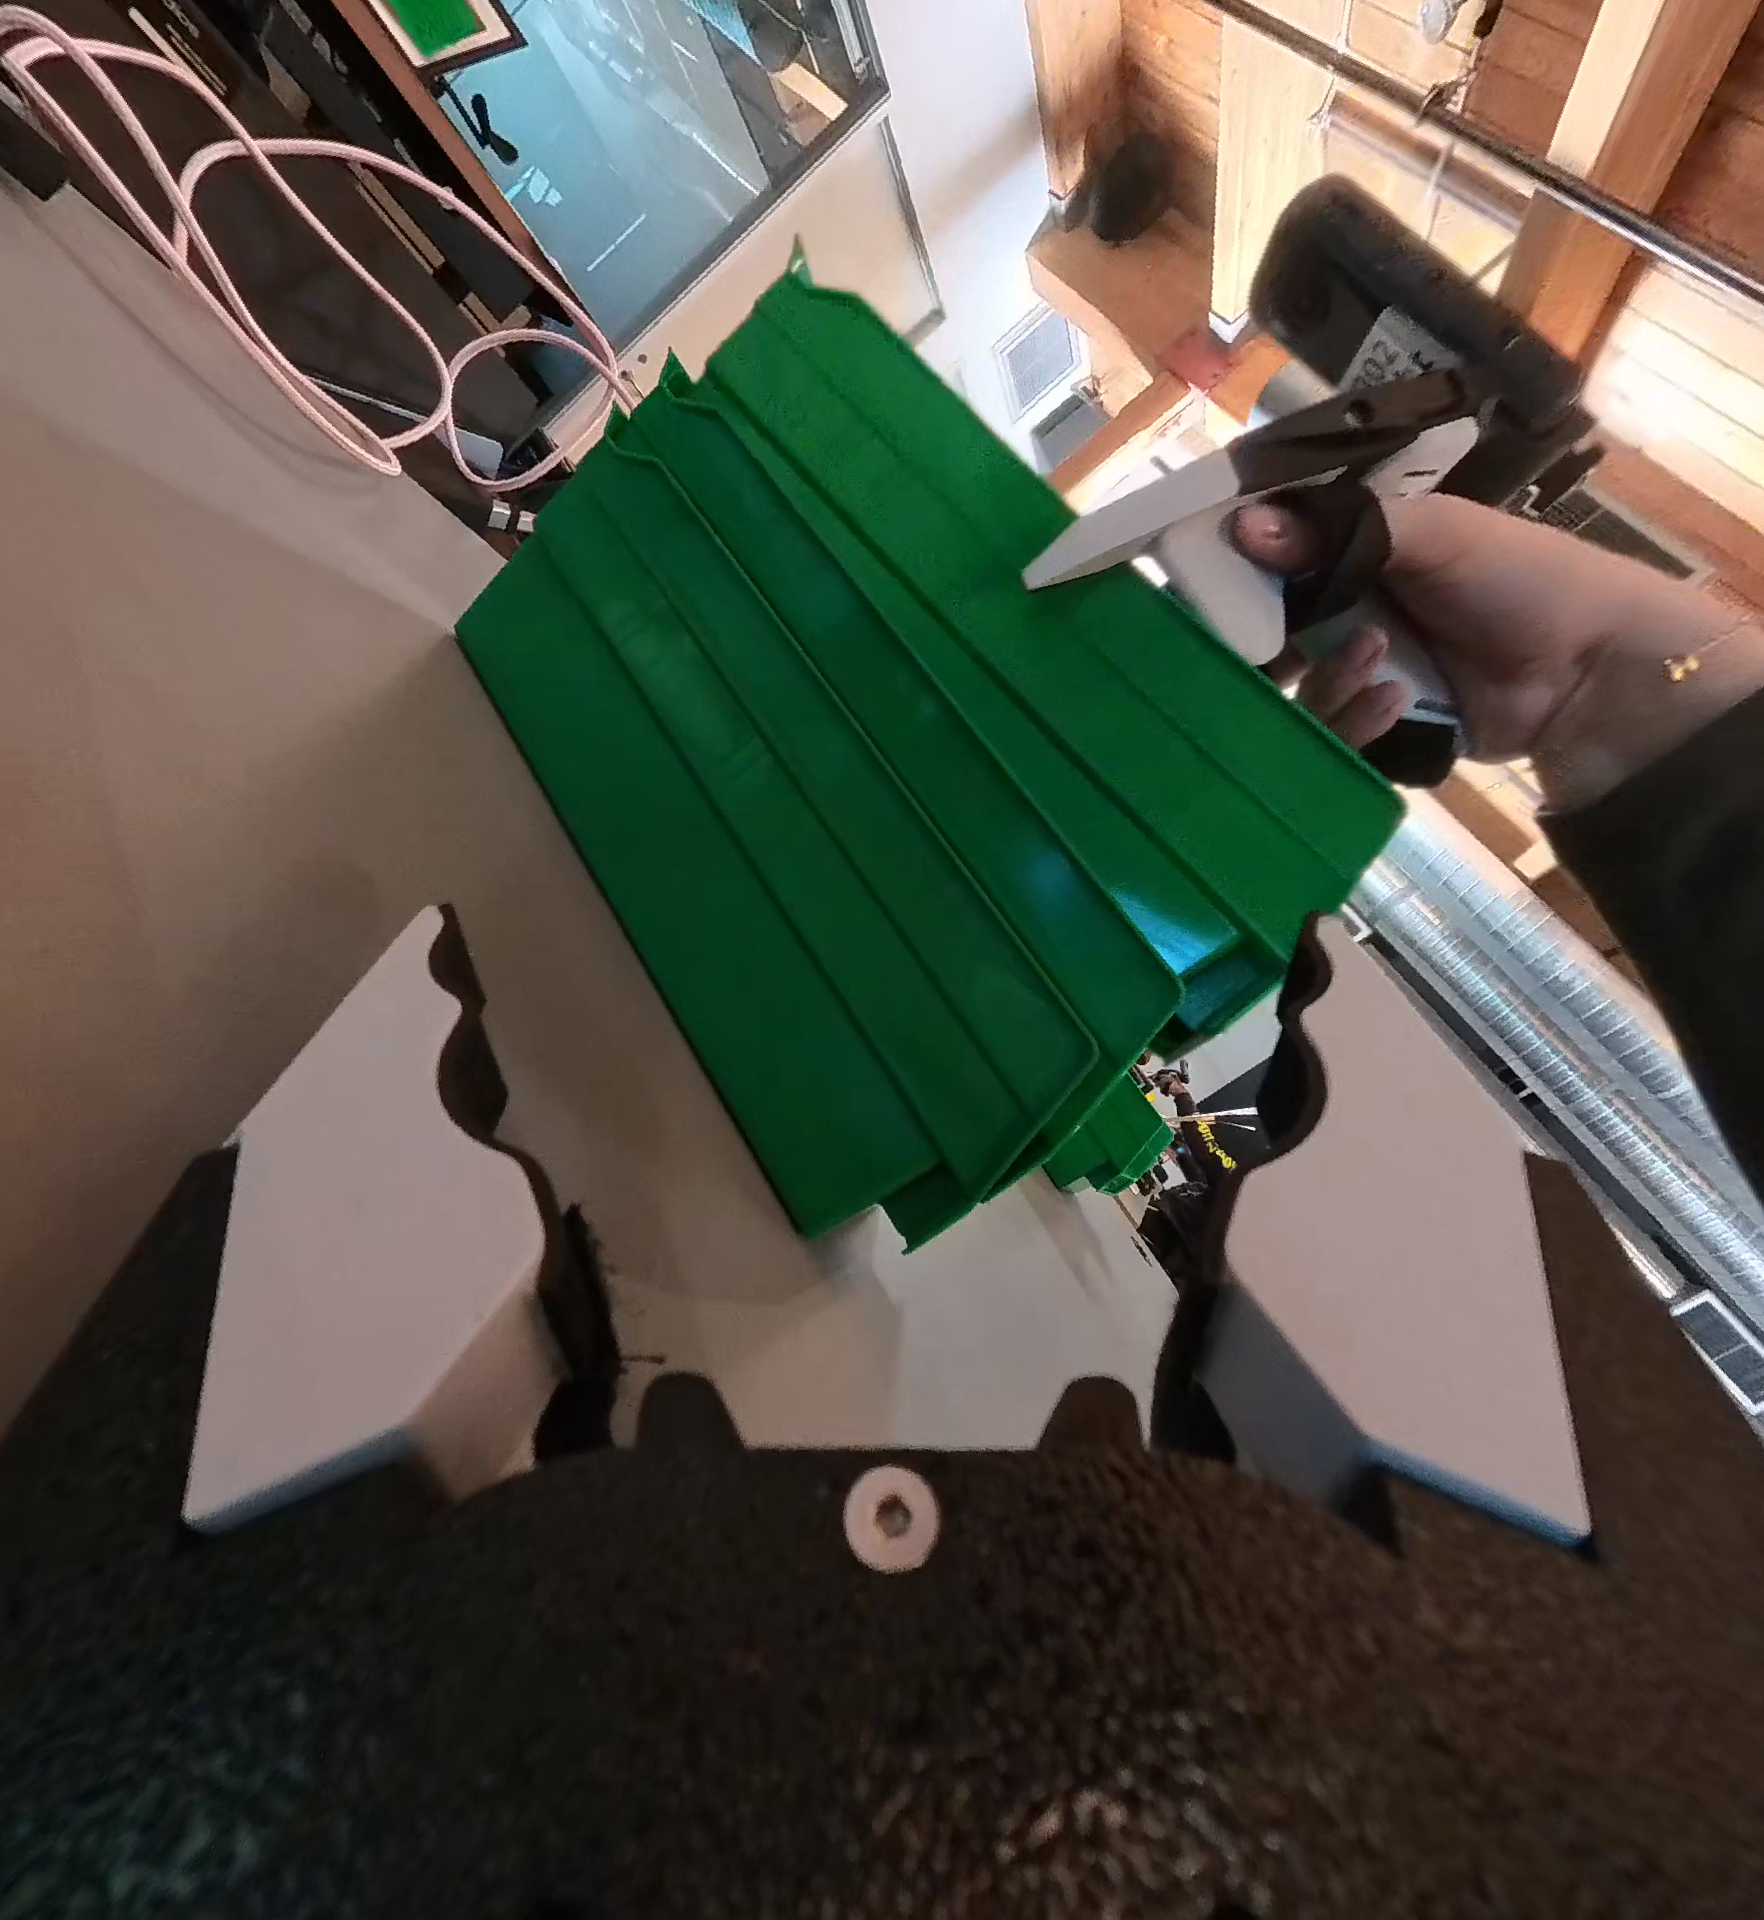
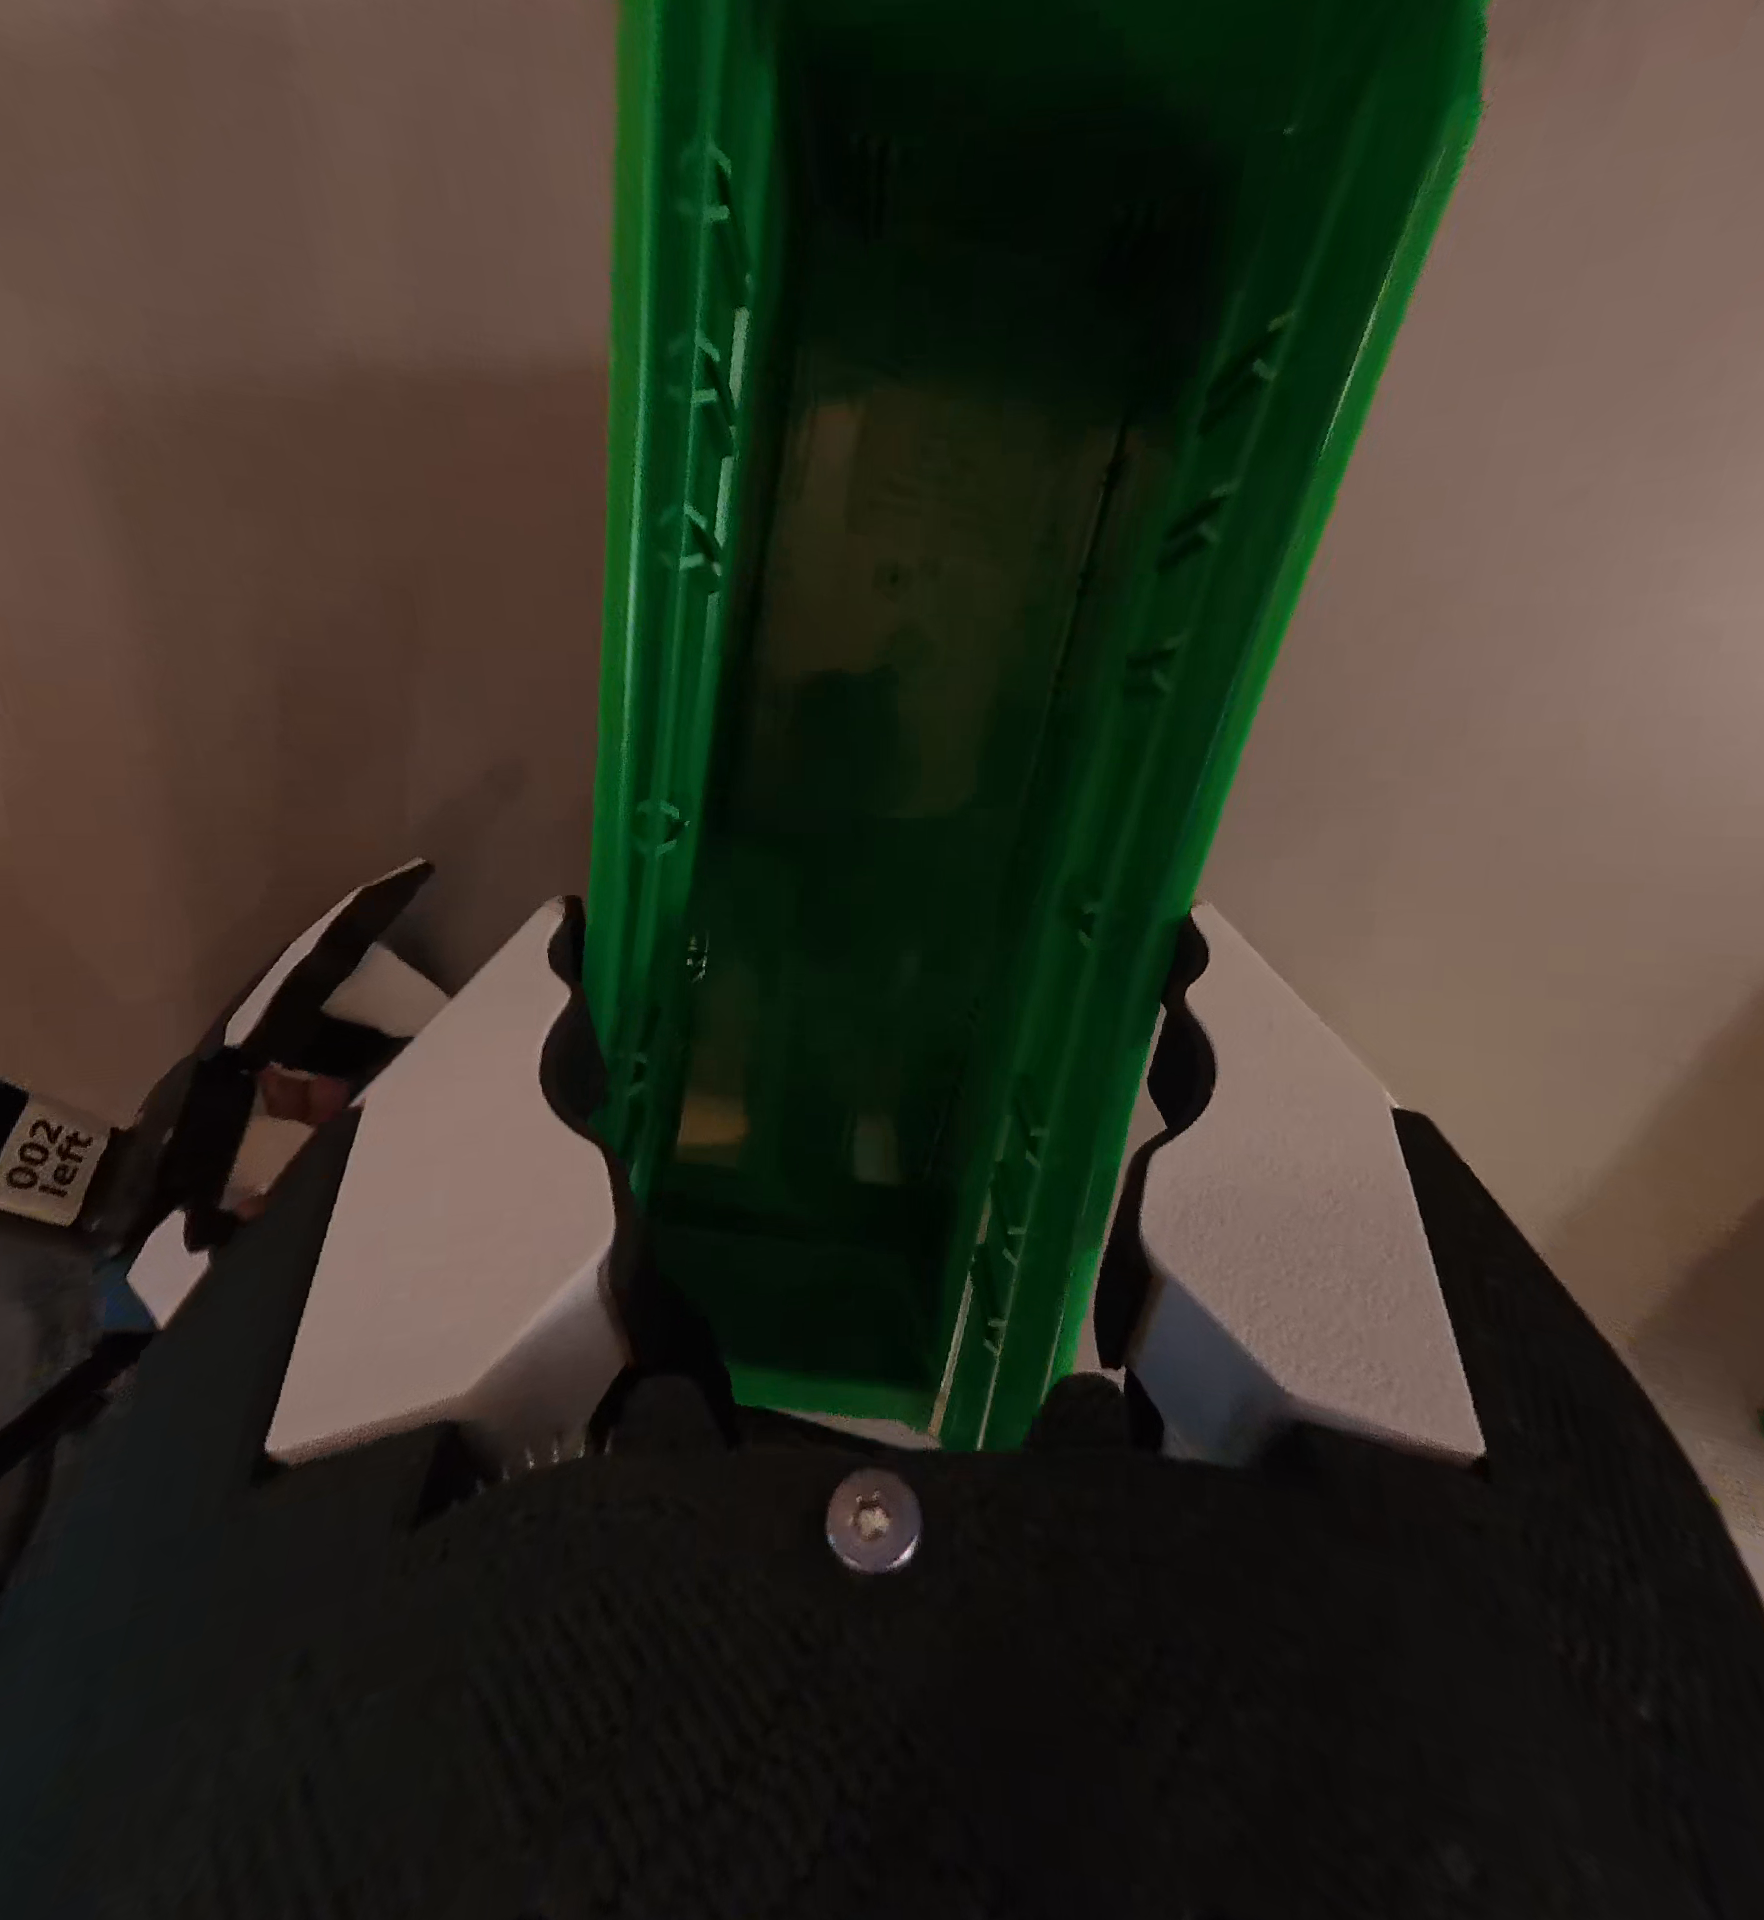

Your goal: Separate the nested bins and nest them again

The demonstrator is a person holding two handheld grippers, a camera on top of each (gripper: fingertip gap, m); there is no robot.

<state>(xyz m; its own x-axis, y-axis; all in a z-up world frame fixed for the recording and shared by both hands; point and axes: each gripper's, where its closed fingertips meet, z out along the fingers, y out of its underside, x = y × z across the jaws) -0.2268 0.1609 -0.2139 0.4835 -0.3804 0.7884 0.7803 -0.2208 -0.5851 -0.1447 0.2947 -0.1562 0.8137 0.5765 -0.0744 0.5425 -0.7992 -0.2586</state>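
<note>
R gripper point(image 2: 873, 1049): fingers close around the near end of a long green bin point(image 2: 961, 623). L pad touches the bin's flanged rim; R pad sits just beside the opposite rim, contact there unclear. Bin runs straight away from the camera, open side facing the lens, interior dark.

L gripper point(image 1: 878, 1029): fingers spread wide, nothing between the pads. R fingertip point(image 1: 1304, 966) sits at the near corner of the bin stack; cannot tell if touching.

Bin stack point(image 1: 857, 779): several green bins nested and staggered, lying against a beige table surface point(image 1: 182, 727), long edges running diagonally from near-centre to upper middle. Seen from the L wrist cam, the R gripper's white finger point(image 1: 1148, 520) lies over the top bin's far edge, held by a hand point(image 1: 1543, 644) in a dark sleeve.

Beyond: pink-white cable point(image 1: 265, 249) looped at upper L, wooden beams point(image 1: 1636, 156) upper R.
</note>
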